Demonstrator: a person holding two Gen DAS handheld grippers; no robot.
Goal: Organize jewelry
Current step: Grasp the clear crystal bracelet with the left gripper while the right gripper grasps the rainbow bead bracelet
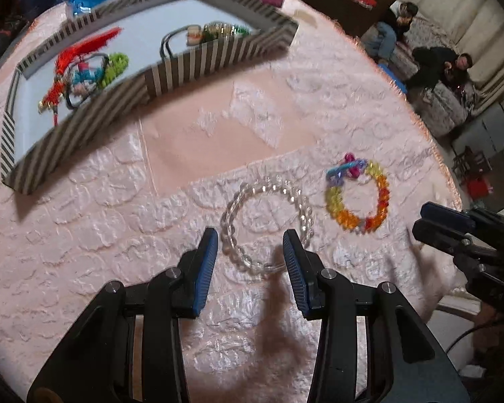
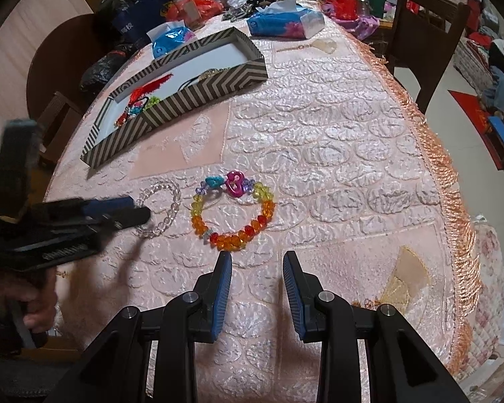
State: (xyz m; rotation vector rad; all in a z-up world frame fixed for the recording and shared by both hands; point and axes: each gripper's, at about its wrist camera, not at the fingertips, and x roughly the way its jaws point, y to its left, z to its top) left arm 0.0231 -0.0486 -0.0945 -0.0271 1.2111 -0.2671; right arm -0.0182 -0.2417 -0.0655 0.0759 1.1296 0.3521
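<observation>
No legible writing. Left gripper jaws apart, empty, over clear bead bracelet at lower centre. Right gripper apart, empty, below rainbow bracelet. Striped box upper left.

A pink quilted tablecloth with an orange fringe covers the table, a blue tissue pack lies at its far end among clutter, and a dark wooden chair stands far right.
</observation>
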